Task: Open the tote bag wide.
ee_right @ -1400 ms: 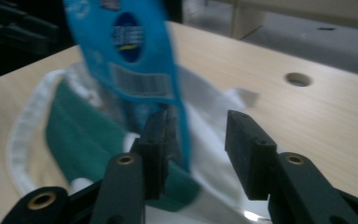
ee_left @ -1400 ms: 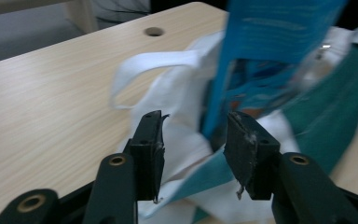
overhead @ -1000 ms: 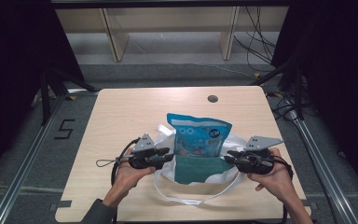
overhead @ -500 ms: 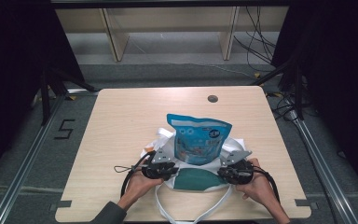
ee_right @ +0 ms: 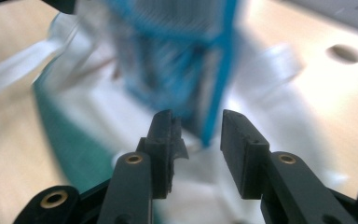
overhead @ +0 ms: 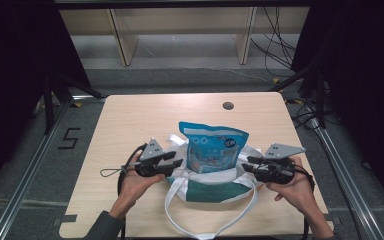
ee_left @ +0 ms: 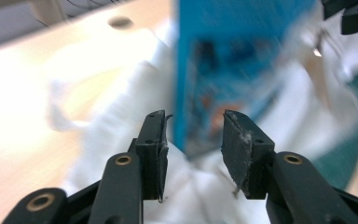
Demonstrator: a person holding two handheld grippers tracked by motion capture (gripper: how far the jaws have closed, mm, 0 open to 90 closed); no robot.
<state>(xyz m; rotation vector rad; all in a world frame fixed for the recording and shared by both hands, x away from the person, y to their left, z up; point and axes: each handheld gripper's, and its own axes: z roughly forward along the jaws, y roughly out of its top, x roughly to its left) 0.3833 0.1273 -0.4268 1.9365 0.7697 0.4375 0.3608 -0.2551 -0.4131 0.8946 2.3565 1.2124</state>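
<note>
blue foil snack pouch [overhead: 212, 146] stands half inside a white-and-green cloth tote bag [overhead: 207, 187] near the table's front edge; left gripper [overhead: 176, 165] and right gripper [overhead: 246, 168] flank it, jaws parted, empty; pushing down seemingly remains.

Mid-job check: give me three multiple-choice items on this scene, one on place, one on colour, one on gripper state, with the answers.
1. Where is the blue pouch?
A. standing in the tote bag
B. flat by the table hole
C. on the floor

2. What colour are the bag's straps?
A. black
B. white
C. red

3. How are the left gripper and right gripper?
A. both shut
B. one shut
C. both open

Answers: 1 A, the pouch rises out of the bag mouth; 2 B, white loops lie on the table; 3 C, each gripper view shows a gap between its jaws.
</note>
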